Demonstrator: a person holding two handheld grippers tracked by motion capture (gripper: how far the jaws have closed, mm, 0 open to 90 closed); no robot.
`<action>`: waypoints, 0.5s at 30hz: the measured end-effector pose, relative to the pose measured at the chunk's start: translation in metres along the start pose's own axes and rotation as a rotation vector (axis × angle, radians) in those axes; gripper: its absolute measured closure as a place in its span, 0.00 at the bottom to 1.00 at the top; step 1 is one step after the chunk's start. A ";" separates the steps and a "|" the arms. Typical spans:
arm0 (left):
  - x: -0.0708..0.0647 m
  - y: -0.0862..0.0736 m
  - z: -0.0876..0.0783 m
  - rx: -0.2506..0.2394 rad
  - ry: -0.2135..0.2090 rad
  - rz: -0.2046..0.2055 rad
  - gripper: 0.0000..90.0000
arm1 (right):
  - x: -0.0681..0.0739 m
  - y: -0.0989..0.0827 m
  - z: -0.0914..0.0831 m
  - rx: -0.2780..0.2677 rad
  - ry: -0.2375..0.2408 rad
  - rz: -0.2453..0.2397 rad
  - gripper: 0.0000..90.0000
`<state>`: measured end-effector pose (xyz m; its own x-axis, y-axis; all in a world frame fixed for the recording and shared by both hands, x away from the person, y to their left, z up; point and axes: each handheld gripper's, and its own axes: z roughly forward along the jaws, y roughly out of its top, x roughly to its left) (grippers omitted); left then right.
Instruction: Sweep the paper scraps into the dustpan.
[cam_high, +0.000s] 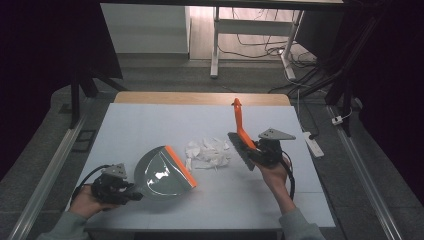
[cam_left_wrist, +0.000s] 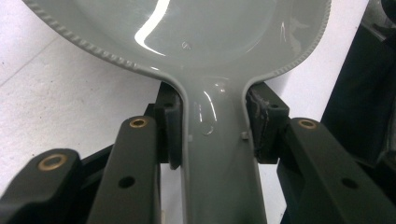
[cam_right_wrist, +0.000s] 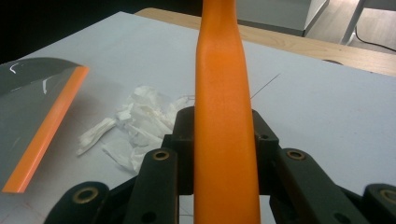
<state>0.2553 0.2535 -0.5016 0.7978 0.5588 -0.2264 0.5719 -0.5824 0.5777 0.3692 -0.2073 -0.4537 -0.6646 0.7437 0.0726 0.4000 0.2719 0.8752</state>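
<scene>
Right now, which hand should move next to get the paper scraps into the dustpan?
Right. Its gripper holds the orange brush with bristles just beside the paper scraps, ready to sweep toward the dustpan. The left gripper holds the dustpan, orange lip facing the scraps.

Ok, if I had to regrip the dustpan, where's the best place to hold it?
By the narrow grey handle of the dustpan, coming from the person's side. It is slim enough to fit between the jaws, where the left gripper clamps it now; the pan itself is too wide.
</scene>
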 end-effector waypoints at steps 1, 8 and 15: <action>0.000 0.000 0.000 0.003 -0.001 -0.002 0.68 | 0.000 0.000 0.000 0.000 0.000 0.000 0.78; 0.002 -0.002 0.003 0.036 -0.016 -0.016 0.68 | -0.005 0.003 0.012 0.007 -0.010 0.014 0.78; 0.004 -0.003 0.006 0.059 -0.030 -0.021 0.68 | -0.010 0.003 0.022 0.021 -0.023 0.026 0.78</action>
<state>0.2578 0.2533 -0.5091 0.7906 0.5537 -0.2616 0.5979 -0.6054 0.5254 0.3909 -0.2001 -0.4619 -0.6391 0.7646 0.0834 0.4302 0.2655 0.8628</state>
